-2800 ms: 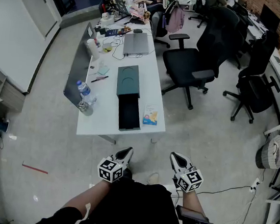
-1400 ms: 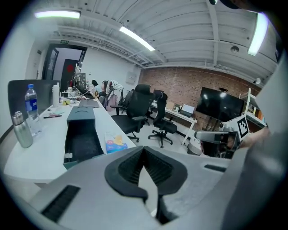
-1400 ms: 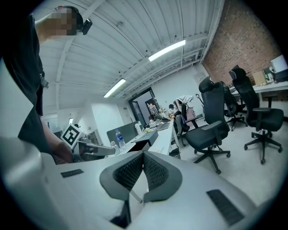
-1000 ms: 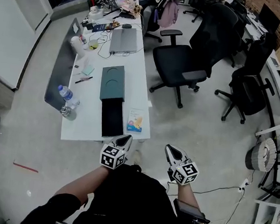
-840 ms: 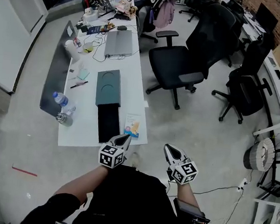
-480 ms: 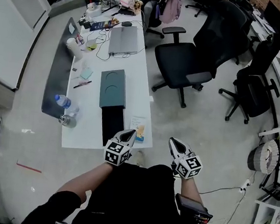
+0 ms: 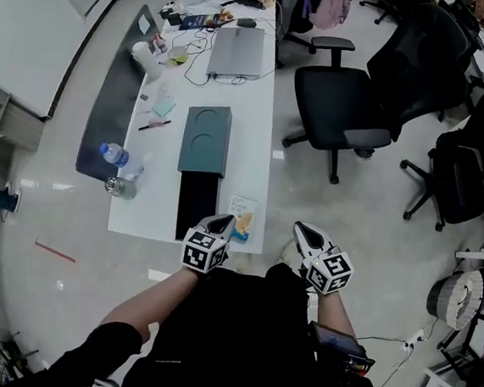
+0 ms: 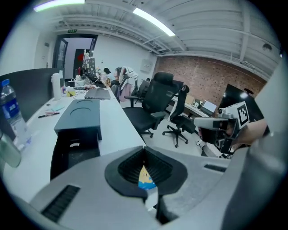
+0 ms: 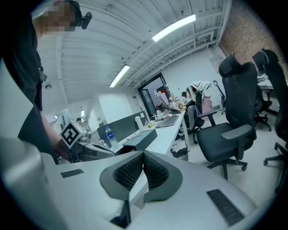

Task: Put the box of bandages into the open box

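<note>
With both pairs of jaws clenched on nothing, the left gripper hovers just short of the box of bandages, which lies lengthwise by the table's near right corner, right of the open box; the right gripper is farther off.

The white table is carrying a laptop, a teal lid, the open box (black inside), the box of bandages lying just beside it, and a water bottle.
</note>
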Demonstrator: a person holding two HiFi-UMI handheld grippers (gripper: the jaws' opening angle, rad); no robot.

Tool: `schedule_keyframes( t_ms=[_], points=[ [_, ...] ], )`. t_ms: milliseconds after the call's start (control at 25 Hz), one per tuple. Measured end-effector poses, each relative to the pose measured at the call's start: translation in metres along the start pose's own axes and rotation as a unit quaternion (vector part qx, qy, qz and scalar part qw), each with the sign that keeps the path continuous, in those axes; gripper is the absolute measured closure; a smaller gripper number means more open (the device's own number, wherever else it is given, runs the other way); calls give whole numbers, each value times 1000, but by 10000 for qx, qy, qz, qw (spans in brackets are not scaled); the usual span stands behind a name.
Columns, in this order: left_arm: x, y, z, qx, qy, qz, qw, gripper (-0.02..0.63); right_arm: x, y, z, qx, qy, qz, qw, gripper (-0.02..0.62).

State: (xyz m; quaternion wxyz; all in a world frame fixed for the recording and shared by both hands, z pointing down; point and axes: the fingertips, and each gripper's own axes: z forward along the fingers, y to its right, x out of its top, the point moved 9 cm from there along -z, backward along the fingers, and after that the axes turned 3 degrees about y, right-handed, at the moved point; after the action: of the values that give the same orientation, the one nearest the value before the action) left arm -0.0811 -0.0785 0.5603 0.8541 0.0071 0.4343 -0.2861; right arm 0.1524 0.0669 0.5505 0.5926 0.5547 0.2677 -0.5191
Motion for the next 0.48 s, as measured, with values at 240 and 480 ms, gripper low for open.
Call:
schedule_keyframes(
  t_ms=[240, 480],
  points=[
    [3, 9, 17, 692, -168, -368, 9968, 597, 24, 44, 14, 627, -208, -116, 9977, 569],
    [1, 20, 35, 1182, -362, -635, 9903, 595, 29, 82, 24, 1078, -389, -63, 9934, 569]
  ],
)
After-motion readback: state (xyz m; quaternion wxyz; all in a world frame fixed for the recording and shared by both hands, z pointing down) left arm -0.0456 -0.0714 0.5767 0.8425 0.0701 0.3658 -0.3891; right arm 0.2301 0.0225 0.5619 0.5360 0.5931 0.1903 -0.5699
